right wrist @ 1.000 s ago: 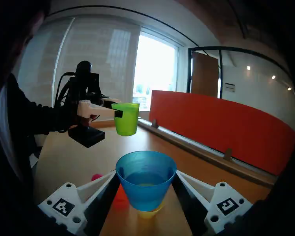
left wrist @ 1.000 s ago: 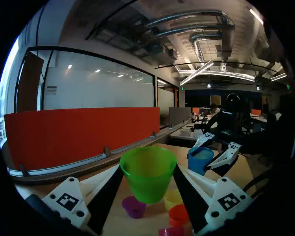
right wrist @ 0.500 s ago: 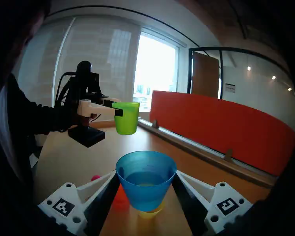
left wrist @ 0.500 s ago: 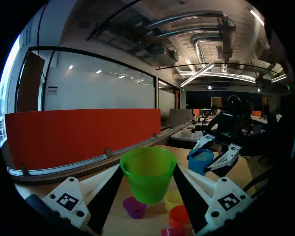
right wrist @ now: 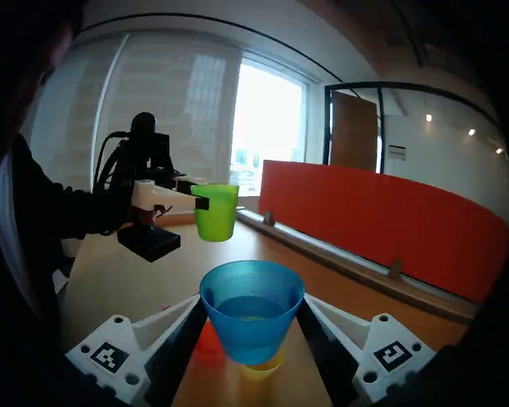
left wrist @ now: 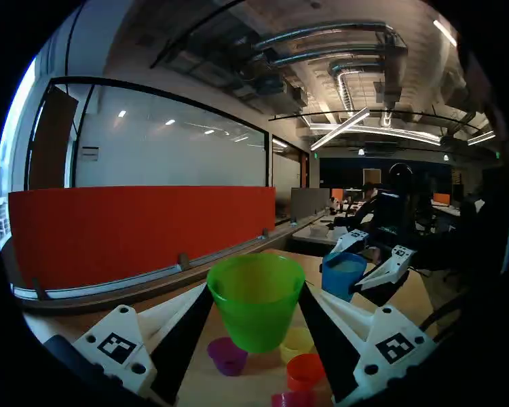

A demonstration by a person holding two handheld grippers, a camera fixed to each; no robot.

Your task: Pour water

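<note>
green cup upright, blue cup with water

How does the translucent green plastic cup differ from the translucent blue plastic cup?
The green cup sits in the left gripper and looks empty; the blue cup sits in the right gripper and holds water. Their colours differ too. Both are upright, tapered and held above the wooden table.
</note>
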